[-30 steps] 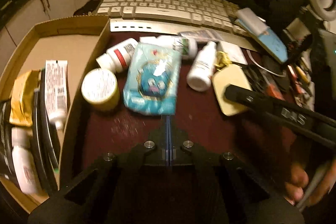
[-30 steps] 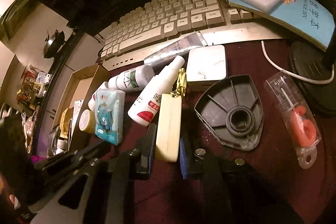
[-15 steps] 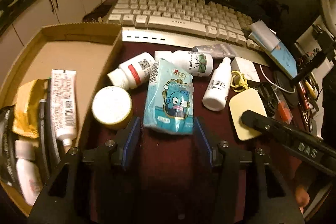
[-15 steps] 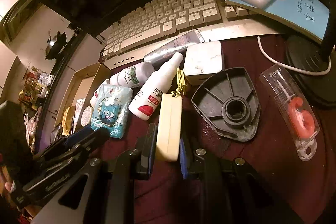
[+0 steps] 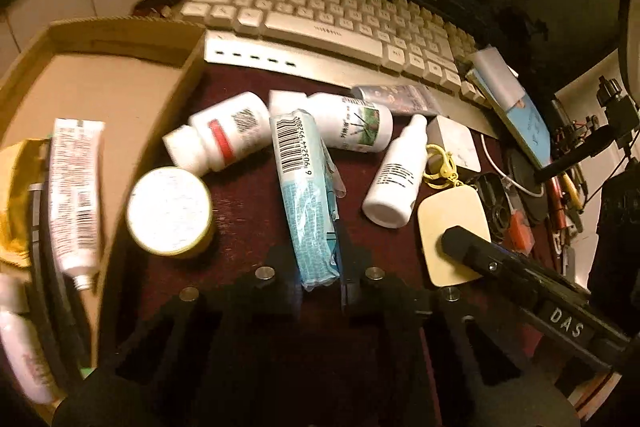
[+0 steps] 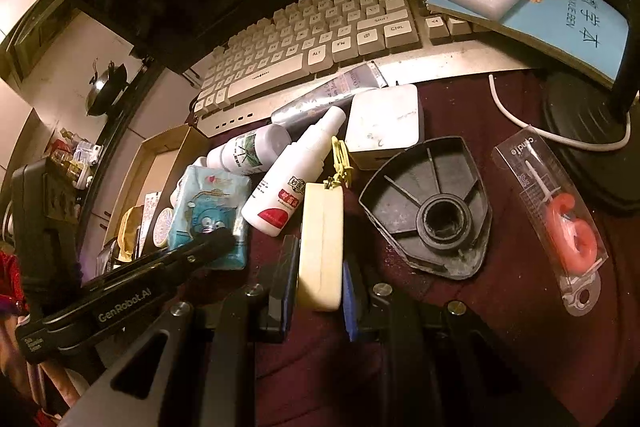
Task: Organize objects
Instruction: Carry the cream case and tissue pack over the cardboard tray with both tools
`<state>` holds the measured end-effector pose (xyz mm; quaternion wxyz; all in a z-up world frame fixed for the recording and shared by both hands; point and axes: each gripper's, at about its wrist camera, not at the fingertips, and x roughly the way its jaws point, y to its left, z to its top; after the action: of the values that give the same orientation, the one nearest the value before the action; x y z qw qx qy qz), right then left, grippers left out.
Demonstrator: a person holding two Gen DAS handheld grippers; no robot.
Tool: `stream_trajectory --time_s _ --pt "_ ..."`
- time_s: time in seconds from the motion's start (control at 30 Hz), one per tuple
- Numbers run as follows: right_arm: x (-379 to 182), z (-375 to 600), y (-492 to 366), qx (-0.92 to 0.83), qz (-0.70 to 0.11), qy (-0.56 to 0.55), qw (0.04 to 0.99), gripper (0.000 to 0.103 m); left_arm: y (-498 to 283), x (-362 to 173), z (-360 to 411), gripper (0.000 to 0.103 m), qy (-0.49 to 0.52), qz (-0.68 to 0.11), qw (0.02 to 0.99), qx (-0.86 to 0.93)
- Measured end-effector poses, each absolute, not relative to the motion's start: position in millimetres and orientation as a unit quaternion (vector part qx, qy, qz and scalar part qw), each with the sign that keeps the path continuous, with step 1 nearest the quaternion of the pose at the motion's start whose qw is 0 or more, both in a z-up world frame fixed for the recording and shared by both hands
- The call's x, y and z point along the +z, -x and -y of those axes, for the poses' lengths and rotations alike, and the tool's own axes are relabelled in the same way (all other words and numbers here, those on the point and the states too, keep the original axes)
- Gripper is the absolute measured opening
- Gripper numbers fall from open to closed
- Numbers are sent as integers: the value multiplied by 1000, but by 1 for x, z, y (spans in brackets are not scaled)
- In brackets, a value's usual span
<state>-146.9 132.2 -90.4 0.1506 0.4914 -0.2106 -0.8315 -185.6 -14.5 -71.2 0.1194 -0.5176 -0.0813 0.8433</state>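
Note:
A light blue tissue pack (image 5: 304, 187) stands tipped on its edge on the dark red tabletop, barcode side up. My left gripper (image 5: 318, 267) is shut on its near end. In the right wrist view the same pack (image 6: 208, 203) shows its cartoon face behind the left gripper's black finger (image 6: 208, 247). My right gripper (image 6: 318, 267) is shut on a cream flat case (image 6: 320, 227) with a yellow clasp (image 6: 340, 159). In the left wrist view that case (image 5: 452, 219) lies under the right gripper's finger (image 5: 464, 243).
A cardboard box (image 5: 120, 95) at the left holds tubes and packets. Beside it sit a yellow jar (image 5: 170, 211) and several white bottles (image 5: 224, 135). A keyboard (image 6: 320, 39) runs along the back. A black plastic part (image 6: 436, 211), a white adapter (image 6: 384, 123) and a candle packet (image 6: 560, 223) lie to the right.
My left gripper went from shut to open, moved up around the tissue pack and shut on it. The pack turned from lying flat onto its edge. The right gripper kept still.

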Motion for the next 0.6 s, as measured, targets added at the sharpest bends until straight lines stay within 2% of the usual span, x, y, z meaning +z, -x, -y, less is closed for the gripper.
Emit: stream_trajectory --time_s 0.3,0.6 --pt "-87 -127 141 -836 194 -491 150 17 138 -60 19 11 505 74 110 853" --pt "-64 -107 111 -840 174 -478 189 17 94 -44 31 11 488 83 93 864"
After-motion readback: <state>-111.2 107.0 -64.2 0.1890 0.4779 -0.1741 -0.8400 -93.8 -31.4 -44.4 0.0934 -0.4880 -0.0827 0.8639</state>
